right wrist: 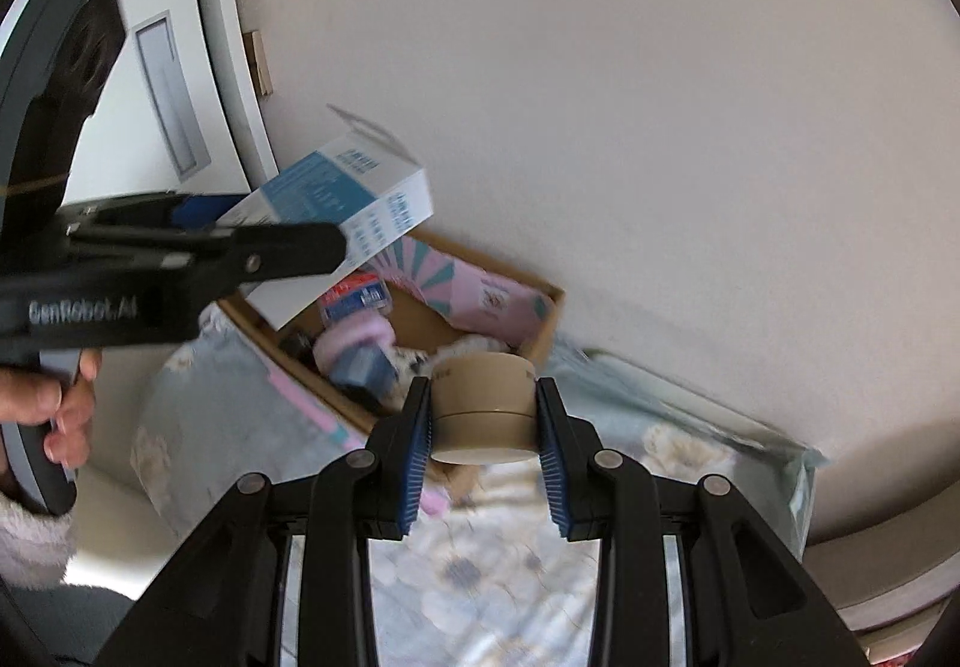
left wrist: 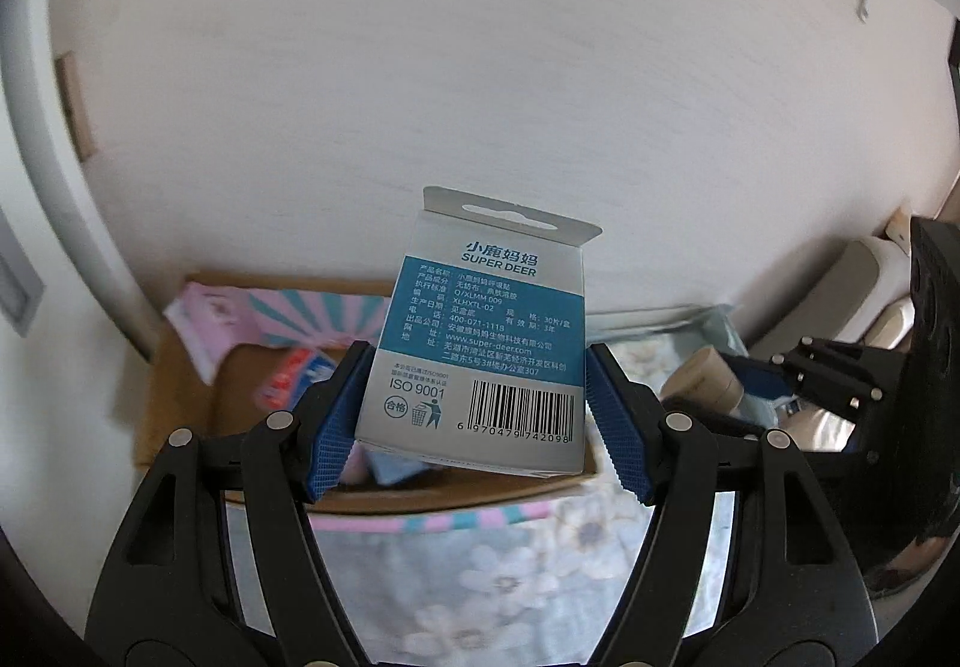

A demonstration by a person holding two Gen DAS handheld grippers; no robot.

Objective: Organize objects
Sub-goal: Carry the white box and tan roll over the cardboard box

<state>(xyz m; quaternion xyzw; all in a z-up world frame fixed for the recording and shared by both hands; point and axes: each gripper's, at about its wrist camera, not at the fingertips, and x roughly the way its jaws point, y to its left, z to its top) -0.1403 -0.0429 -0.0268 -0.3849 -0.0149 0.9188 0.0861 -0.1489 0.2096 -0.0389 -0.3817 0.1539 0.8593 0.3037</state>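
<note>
I see printed card on the box (left wrist: 480,343), smooth with a slight sheen. My left tongs (left wrist: 474,421) are matt black plastic with ribbed blue rubbery pads (left wrist: 333,427) and dull metal pins. The jar (right wrist: 483,406) looks matt tan, smooth-walled. The carton (right wrist: 543,331) is plain brown cardboard. The floral sheet (right wrist: 480,577) under it is soft cloth. The wall (left wrist: 420,66) is matt white.
</note>
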